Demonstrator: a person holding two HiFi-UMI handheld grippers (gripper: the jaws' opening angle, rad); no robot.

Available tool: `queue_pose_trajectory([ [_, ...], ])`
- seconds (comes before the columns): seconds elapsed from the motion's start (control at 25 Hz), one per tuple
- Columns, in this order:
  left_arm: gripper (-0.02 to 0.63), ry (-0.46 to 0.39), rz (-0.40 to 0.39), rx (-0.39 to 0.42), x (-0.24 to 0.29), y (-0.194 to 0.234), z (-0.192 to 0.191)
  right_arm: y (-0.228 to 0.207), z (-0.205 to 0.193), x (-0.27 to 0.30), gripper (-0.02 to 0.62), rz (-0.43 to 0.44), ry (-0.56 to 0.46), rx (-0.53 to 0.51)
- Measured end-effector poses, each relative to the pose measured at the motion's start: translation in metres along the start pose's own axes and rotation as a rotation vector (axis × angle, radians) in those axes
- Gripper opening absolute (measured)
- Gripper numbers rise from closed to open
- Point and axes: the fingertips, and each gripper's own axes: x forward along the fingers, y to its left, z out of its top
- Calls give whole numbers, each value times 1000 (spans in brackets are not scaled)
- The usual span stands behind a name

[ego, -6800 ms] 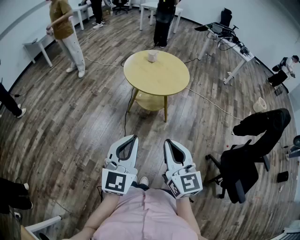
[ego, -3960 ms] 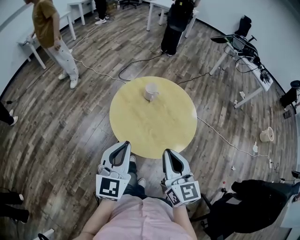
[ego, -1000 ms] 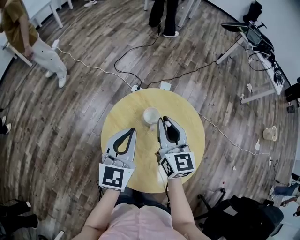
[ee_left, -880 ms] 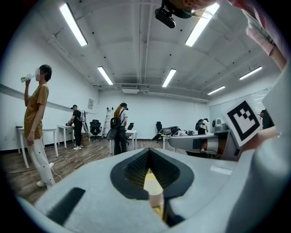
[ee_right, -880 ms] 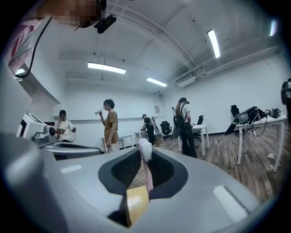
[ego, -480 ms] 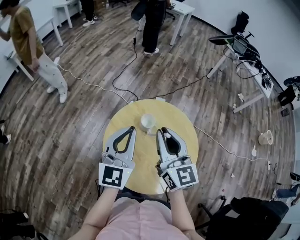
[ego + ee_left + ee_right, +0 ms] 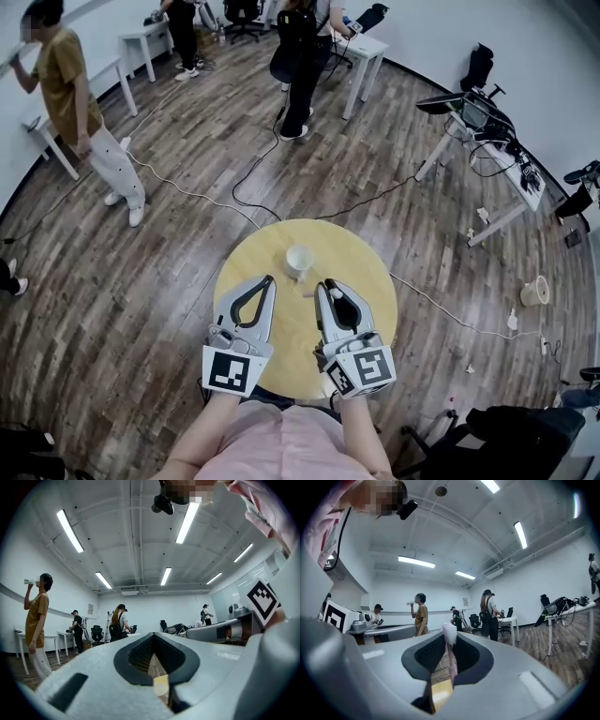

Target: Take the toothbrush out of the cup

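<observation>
A white cup [image 7: 298, 262] stands on the far part of the round yellow table [image 7: 366, 281]. Both grippers are held above the table's near half, short of the cup. My right gripper [image 7: 324, 285] is shut on the toothbrush [image 7: 450, 663]. In the right gripper view its pink handle runs up between the jaws and its white bristle head [image 7: 449, 633] sticks out past the tips. The brush is clear of the cup. To the left, my left gripper [image 7: 266, 279] is shut, its tips meeting with nothing between them.
Cables [image 7: 202, 197] trail over the wooden floor beyond the table. People stand at the back left [image 7: 80, 112] and back middle [image 7: 300, 66] near white desks [image 7: 370, 47]. A desk with equipment [image 7: 487, 122] is at the right, and a black chair [image 7: 525, 436] at the lower right.
Both grippers have risen and drawn back from the cup, the right one carrying the toothbrush. The gap between its tips and the cup has widened.
</observation>
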Motion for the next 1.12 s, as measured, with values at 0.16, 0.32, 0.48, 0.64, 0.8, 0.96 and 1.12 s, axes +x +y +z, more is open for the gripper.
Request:
queue_pose_trajectory([
  [0.16,-3,-2,-1,5,-3,-4,3,4,2,-2,55,12,0,-19],
  [0.32,-3,-7,-7,12,-2,-6,5,4,5,-1,55,15,-4,-21],
  [0.48,-3,-10,-11,2,2,-7,5,1,7,2,55,15,-7,-23],
  [0.64,-3,-5,-12,0,4,-6,7,0,10,5,55,14,-8,-23],
  [0.8,-3,-3,-6,-4,3,-7,6,1,10,5,55,17,-10,-27],
  [0.96,-3,2,1,-10,5,-9,5,-1,10,3,55,20,-9,-31],
  [1.12,-3,-1,-3,-7,7,-7,4,-2,11,4,55,15,-6,-40],
])
